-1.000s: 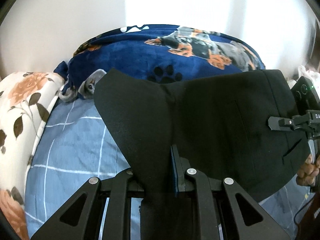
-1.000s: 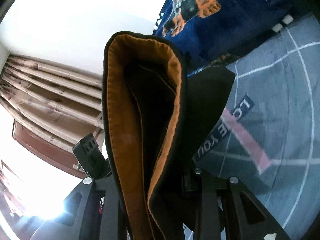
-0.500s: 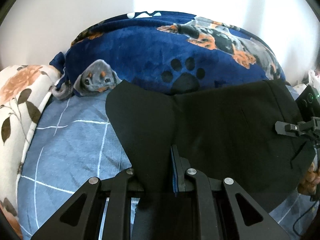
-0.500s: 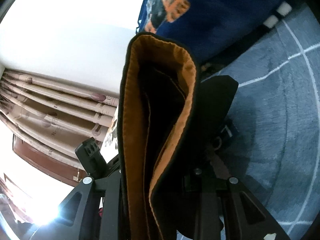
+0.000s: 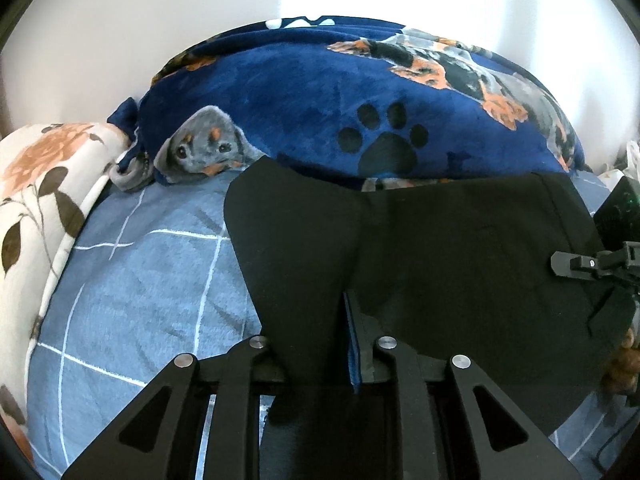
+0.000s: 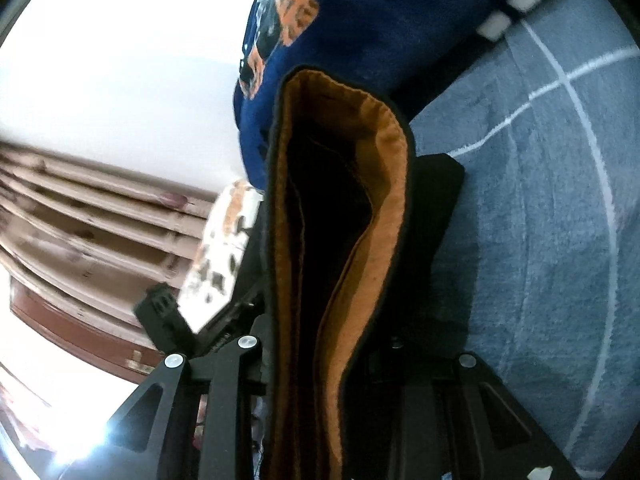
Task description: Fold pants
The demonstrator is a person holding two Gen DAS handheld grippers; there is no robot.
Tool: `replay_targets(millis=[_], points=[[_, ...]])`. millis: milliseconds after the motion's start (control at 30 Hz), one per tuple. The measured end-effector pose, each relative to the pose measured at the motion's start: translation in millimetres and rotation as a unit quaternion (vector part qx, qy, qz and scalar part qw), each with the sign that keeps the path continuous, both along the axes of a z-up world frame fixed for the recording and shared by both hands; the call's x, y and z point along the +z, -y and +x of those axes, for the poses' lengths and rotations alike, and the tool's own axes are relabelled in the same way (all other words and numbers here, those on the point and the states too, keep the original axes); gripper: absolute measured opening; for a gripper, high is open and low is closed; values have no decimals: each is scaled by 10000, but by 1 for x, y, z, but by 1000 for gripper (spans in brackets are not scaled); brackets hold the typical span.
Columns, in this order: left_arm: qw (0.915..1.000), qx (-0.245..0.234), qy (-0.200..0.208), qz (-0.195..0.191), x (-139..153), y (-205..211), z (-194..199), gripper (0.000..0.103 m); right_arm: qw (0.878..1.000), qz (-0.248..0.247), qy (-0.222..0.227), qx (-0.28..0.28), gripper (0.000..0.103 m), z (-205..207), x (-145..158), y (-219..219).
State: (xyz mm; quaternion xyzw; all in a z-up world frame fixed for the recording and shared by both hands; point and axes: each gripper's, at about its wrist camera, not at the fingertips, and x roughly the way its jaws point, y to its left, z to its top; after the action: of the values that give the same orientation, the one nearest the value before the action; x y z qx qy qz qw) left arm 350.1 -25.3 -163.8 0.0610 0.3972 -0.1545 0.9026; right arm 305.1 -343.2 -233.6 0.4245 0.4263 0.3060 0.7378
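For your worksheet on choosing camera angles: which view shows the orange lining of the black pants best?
The right wrist view: the orange lining fills the open waistband of the black pants. The left wrist view shows only the pants' black outer cloth, no lining.

The pants [image 5: 460, 248] are plain black on the outside, and the right wrist view shows an orange-brown lining [image 6: 384, 184] inside the waistband. The bed cover [image 5: 152, 280] is light blue with thin white lines that make a large check pattern. The blanket [image 5: 304, 92] behind it is deep navy blue, printed with dark paw marks and with dogs in grey, black and orange. The pillow [image 5: 44, 184] on the left is cream white with peach flowers and dark brown leaves. The left gripper [image 5: 320, 344] is black with silver screws and a blue pad; the right gripper [image 6: 320, 344] is black too. The curtain [image 6: 100, 216] is beige-brown, and the wall [image 5: 160, 8] is white.
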Motion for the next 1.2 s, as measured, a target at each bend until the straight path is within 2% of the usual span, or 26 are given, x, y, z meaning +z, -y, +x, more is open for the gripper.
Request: replay_targets(millis=[200, 500, 967, 1200], points=[[9997, 235, 85, -59, -10, -7, 0, 34, 9983, -562, 45, -108, 24, 1, 7, -11], [9987, 489, 104, -129, -13, -13, 2, 49, 9939, -1050, 195, -259, 26, -1, 18, -26], [9973, 717, 163, 6, -13, -14, 2, 58, 9833, -1707, 444, -458, 34, -6, 26, -46], [9967, 793, 187, 5, -12, -16, 1, 58, 9676, -2350, 664, -640, 41, -11, 34, -61]])
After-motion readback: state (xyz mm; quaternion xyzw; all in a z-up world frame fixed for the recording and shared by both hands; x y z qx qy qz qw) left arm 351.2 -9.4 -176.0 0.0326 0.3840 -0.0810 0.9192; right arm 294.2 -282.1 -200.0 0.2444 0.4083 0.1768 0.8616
